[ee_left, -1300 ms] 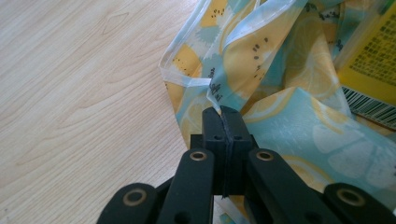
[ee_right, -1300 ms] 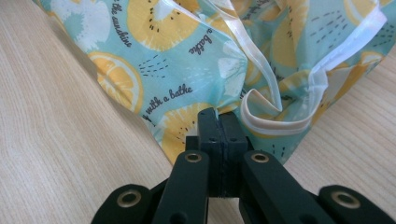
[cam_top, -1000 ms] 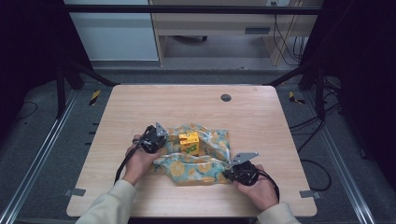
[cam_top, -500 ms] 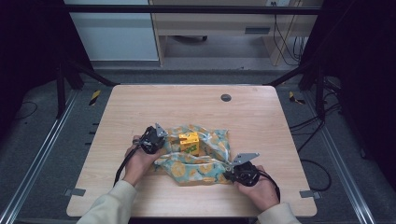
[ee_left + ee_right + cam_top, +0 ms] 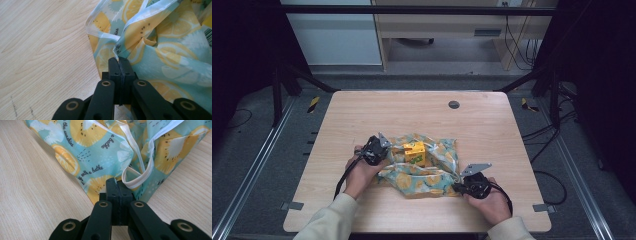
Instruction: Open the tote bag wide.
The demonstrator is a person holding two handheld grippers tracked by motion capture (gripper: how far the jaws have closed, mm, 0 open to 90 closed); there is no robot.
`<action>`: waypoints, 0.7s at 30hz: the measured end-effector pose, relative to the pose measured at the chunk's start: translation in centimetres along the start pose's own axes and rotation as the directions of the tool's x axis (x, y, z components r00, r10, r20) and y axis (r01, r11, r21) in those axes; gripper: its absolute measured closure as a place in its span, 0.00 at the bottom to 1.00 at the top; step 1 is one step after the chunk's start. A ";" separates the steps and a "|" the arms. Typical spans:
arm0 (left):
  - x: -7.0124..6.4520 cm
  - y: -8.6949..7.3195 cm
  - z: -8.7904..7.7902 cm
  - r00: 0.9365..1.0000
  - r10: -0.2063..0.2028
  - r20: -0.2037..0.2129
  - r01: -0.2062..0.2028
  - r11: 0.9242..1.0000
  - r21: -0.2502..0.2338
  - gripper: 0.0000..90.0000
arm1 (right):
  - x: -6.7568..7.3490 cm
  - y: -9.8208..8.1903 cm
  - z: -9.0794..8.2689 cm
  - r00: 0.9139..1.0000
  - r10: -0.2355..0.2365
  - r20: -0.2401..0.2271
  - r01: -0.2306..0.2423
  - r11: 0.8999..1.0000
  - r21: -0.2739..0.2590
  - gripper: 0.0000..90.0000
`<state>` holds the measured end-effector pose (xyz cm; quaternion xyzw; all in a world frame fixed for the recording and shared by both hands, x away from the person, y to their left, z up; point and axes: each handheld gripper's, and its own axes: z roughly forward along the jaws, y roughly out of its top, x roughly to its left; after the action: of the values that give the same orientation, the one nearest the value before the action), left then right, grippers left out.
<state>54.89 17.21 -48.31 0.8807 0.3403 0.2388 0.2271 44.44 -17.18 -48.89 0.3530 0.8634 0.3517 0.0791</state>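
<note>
Pinching the fruit-print cloth (image 5: 427, 175) at opposite corners, your left hand-held gripper (image 5: 119, 65) and right hand-held gripper (image 5: 117, 187) clamp fabric, likely to wrap the yellow box (image 5: 414, 151) sitting on the cloth's middle.

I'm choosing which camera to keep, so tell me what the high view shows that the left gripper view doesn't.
High view alone: the yellow box sitting on the cloth, the whole table with its dark round insert, both hands, and the right tool. Left gripper view alone: the left tool with its jaws together, pinching a white-hemmed fold, plus the kiwi and lemon print up close. Both share the patterned cloth and the wood tabletop.
</note>
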 end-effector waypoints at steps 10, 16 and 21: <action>-0.5 -0.3 -1.0 1.000 0.011 0.003 -0.011 0.999 -0.040 0.87 | 0.0 -0.1 -0.2 1.000 0.009 0.001 -0.009 0.999 -0.031 0.86; -0.5 -0.1 -1.9 1.000 -0.006 0.007 0.006 0.996 -0.089 0.72 | 0.4 0.6 -0.3 0.999 -0.004 0.044 0.007 0.997 -0.076 0.58; -0.1 0.2 -3.8 0.999 -0.050 -0.002 0.049 0.986 -0.158 0.50 | 1.0 1.3 -1.0 0.994 -0.021 0.107 0.038 0.986 -0.161 0.33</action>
<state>52.78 17.88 -45.23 0.8504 0.3430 0.2620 0.3011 44.01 -16.42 -47.18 0.3507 0.8316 0.4006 0.1579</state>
